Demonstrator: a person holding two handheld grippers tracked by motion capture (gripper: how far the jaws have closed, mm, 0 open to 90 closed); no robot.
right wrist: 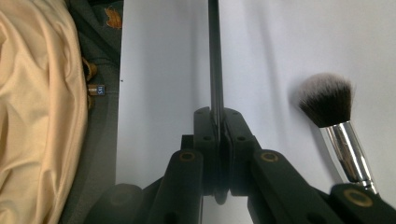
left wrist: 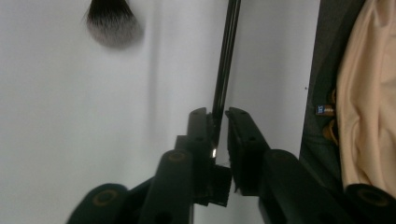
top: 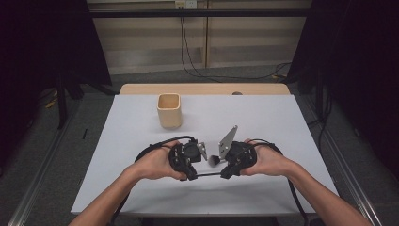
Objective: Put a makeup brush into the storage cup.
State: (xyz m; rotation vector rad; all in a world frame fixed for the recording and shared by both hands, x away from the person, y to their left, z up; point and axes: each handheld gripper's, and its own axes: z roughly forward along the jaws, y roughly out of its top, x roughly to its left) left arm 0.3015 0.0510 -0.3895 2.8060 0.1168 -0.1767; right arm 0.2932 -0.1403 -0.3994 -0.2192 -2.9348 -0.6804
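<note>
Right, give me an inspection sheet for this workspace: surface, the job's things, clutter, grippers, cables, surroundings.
Surface: white tabletop, clean, with a wooden edge at the far side.
Job's things: thin black rod spans between both grippers, just above the table; fluffy brush with a silver ferrule lies beside it.
Clutter: beige cup stands upright farther back, apart from the work.
Grippers: right gripper has its jaws shut on the rod; left gripper has the rod between its jaws, with a gap on one side.
Cables: gripper cables loop on the table behind the hands; wall cables hang beyond the table.
Surroundings: grey floor, dark drapes at both sides.
</note>
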